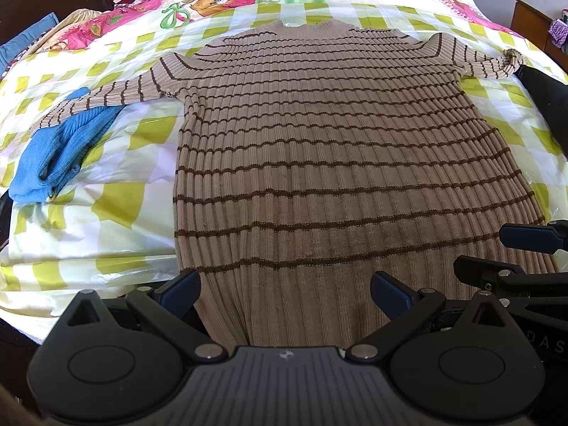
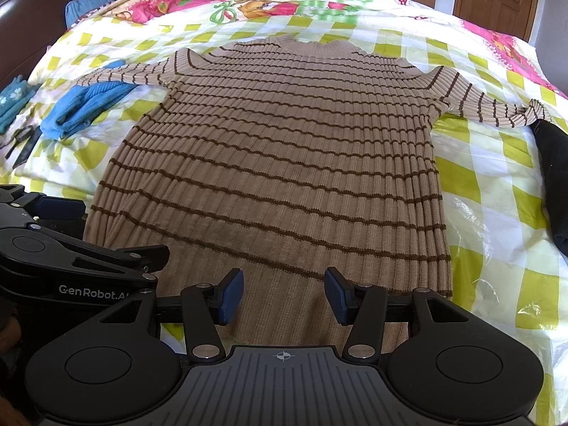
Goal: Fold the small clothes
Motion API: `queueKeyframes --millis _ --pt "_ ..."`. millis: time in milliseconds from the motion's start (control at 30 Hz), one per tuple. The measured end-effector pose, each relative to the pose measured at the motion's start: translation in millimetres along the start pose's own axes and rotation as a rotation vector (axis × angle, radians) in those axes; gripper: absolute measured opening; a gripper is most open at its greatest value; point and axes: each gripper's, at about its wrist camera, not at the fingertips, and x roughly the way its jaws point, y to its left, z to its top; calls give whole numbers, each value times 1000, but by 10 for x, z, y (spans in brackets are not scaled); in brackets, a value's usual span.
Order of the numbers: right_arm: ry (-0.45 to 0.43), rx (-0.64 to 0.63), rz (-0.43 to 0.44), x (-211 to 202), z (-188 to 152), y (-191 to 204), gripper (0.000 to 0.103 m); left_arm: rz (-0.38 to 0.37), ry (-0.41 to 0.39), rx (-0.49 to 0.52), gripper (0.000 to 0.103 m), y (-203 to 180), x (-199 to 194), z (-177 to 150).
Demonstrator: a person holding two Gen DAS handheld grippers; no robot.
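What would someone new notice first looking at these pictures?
A tan ribbed sweater with thin brown stripes lies spread flat across the yellow-checked bedspread, sleeves out. A crumpled blue knit garment sits under its left sleeve. Both grippers, left and right, hang open at the hem.

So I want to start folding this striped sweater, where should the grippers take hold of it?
Probably the hem corners. The striped sweater lies flat, neck away, hem nearest both open grippers, left gripper and right gripper. Come in low from the near edge, each pinching its own corner, then carry the hem toward the collar.
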Motion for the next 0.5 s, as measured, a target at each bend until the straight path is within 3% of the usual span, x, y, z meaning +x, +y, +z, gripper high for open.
queueKeyframes --millis 500 --pt "7 9 1 7 16 -49 50 1 16 11 103 -4 21 0"
